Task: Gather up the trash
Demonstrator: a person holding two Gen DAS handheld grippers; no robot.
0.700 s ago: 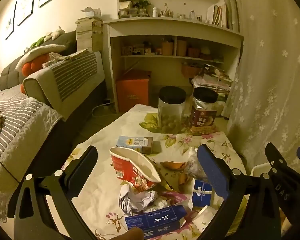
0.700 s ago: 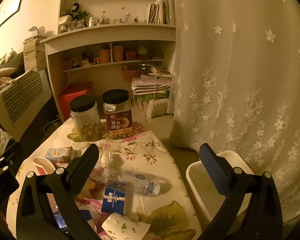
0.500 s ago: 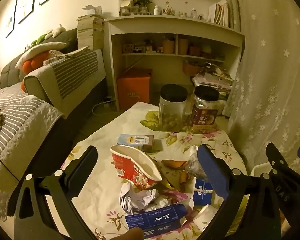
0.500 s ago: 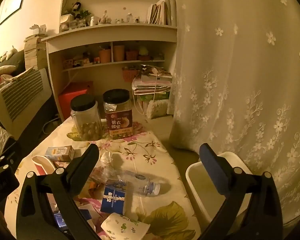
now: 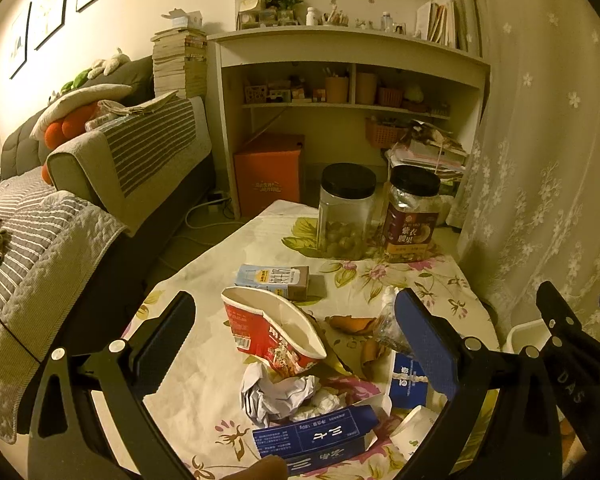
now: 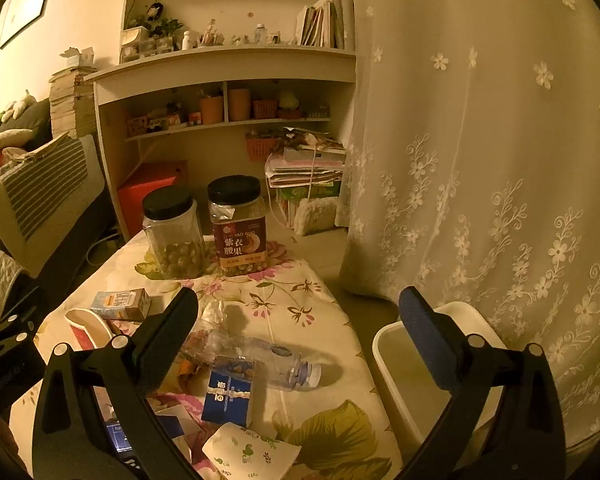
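Observation:
Trash lies scattered on the floral tablecloth (image 5: 204, 280). In the left wrist view I see a crushed red paper cup (image 5: 270, 332), crumpled white paper (image 5: 276, 394), a dark blue carton (image 5: 314, 438), a small blue box (image 5: 406, 376), orange peel (image 5: 350, 323) and a milk carton (image 5: 272, 278). My left gripper (image 5: 292, 328) hangs open above the red cup, holding nothing. In the right wrist view a clear plastic bottle (image 6: 260, 358) lies on its side beside the blue box (image 6: 228, 394). My right gripper (image 6: 298, 320) stands open above the table's right edge, empty. A white bin (image 6: 400, 364) sits on the floor to the right.
Two black-lidded jars (image 5: 346, 212) (image 5: 412, 220) stand at the table's far end. A sofa (image 5: 100, 168) runs along the left, a shelf unit (image 5: 348, 80) with an orange box (image 5: 270, 172) lies beyond, and a lace curtain (image 6: 480, 140) hangs at right.
Both grippers have drifted slightly, so the scene sits a little lower in each view. Nothing on the table has moved and both stay open.

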